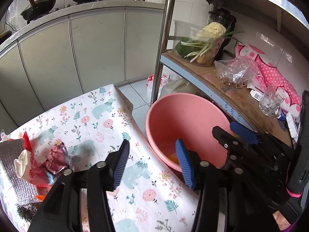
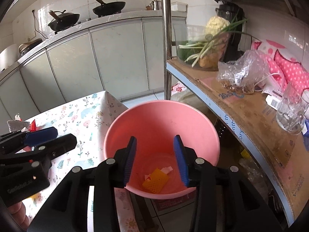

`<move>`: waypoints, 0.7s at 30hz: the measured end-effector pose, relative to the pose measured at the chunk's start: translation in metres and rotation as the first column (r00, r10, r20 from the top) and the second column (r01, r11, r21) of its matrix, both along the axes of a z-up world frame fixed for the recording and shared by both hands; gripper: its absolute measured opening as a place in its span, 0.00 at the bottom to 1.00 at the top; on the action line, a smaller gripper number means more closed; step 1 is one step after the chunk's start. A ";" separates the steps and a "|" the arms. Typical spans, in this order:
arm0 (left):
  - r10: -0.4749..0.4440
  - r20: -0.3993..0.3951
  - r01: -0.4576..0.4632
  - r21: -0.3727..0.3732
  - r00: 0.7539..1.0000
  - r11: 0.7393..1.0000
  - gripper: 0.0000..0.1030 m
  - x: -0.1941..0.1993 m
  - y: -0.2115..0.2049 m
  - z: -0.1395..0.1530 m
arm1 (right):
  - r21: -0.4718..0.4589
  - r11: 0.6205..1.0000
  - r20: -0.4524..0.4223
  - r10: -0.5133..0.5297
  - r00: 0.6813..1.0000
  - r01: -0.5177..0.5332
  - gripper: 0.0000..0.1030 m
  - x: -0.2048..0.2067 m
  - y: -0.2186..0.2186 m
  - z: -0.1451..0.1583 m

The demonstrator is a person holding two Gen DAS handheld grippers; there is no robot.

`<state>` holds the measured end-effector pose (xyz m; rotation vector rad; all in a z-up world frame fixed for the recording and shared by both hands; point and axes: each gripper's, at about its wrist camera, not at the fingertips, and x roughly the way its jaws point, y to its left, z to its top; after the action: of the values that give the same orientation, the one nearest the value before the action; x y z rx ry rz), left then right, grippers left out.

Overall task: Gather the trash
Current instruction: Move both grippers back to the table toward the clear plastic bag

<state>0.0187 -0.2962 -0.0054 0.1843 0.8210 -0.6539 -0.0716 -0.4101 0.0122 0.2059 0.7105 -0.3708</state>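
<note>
A pink bin (image 2: 160, 123) stands beside the table, between it and a metal shelf. On its bottom lie a yellow waffle-patterned wrapper (image 2: 155, 179) and a small white scrap (image 2: 167, 169). My right gripper (image 2: 155, 160) hangs over the bin's mouth, open, nothing between its blue pads. My left gripper (image 1: 152, 164) is open and empty above the table's edge next to the bin (image 1: 185, 119). A heap of trash lies at the table's left: a crumpled maroon wrapper (image 1: 56, 159), a white tissue (image 1: 22, 162) and a silver foil bag (image 1: 13, 170).
The table wears a floral cloth (image 1: 92, 119). The shelf (image 2: 241, 104) to the right holds vegetables in a clear tub (image 2: 204, 44), a plastic bag (image 2: 243, 73), a glass mug (image 2: 291, 110) and pink spotted packaging. Cabinets with woks on the counter stand behind.
</note>
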 end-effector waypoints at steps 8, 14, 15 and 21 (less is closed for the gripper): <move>0.002 0.048 -0.001 -0.024 0.999 1.000 0.56 -0.026 0.025 0.018 | -0.024 0.999 0.027 0.037 0.999 -0.036 0.40 -0.008 0.020 0.013; 0.021 0.077 -0.018 -0.036 0.997 0.999 0.56 -0.041 0.049 0.028 | -0.037 0.996 0.041 0.087 0.995 -0.086 0.49 -0.013 0.041 0.020; 0.026 0.081 -0.023 -0.037 0.996 0.999 0.56 -0.044 0.055 0.030 | -0.038 0.995 0.042 0.098 0.994 -0.096 0.49 -0.014 0.045 0.021; 0.072 0.110 -0.069 -0.037 0.991 0.997 0.56 -0.058 0.096 0.038 | -0.042 0.984 0.050 0.173 0.984 -0.171 0.49 -0.017 0.071 0.025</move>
<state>-0.0397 -0.2001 0.0328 0.1598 0.7057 -0.5851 -0.0890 -0.3393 0.0374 0.1172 0.6628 -0.2128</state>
